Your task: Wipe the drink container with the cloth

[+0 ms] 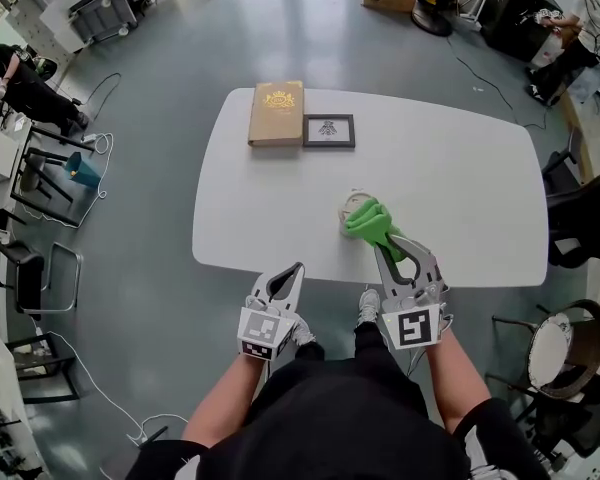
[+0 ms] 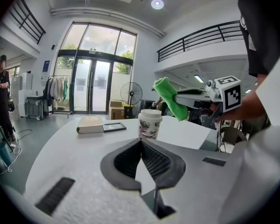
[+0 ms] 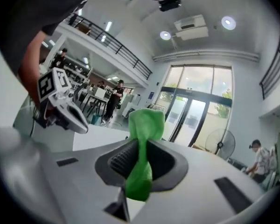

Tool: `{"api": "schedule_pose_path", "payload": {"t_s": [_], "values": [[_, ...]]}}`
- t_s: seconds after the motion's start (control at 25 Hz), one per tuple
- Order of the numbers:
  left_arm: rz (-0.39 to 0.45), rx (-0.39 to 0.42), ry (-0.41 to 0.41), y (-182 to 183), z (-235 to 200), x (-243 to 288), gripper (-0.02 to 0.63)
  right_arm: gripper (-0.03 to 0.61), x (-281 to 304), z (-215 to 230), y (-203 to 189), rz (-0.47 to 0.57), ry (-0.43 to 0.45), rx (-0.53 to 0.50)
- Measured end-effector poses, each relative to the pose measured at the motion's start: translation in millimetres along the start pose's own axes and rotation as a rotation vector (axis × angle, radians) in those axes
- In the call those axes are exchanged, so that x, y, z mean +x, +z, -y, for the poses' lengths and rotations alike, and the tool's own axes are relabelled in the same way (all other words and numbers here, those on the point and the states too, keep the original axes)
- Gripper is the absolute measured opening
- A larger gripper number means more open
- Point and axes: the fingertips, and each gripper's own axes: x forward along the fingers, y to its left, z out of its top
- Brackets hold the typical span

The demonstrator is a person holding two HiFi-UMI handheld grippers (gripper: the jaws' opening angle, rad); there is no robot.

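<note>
Black short-sleeved top (image 1: 330,418), forearms bare below sleeves. Dark trousers (image 1: 372,340). Pale sneakers (image 1: 368,306).

Left gripper (image 1: 298,267): pale grey plastic shell, matte and faintly grained. Broad fingers (image 2: 74,167) taper toward tips, with inner faces lined by dark ribbed pads (image 2: 156,162). Dark rectangular slots (image 2: 56,195) on outer flanks. White cube with black square markers (image 1: 263,331) at rear.

Right gripper (image 1: 388,244): same grey shell, same dark pads and slots. Second white marker cube (image 1: 414,326) at rear.
</note>
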Motion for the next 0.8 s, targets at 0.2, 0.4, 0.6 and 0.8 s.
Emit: {"api": "schedule_pose_path", "payload": {"t_s": [0.2,0.4,0.6,0.8], "values": [[0.002,-0.049,0.014,-12,-2,-2,0.009,0.064,2,-32,-7,-0.030,0.061,-0.341],[-0.015,-0.054,0.006,-20,-1,-5,0.009,0.064,8,-60,-35,-0.068,0.127,-0.552],[-0.023,-0.042,0.010,-26,-4,-8,0.009,0.064,15,-78,-67,-0.111,0.189,-0.683],[-0.042,-0.020,0.009,-34,-3,-8,0.009,0.066,28,-81,-84,-0.140,0.210,-0.764]]}}
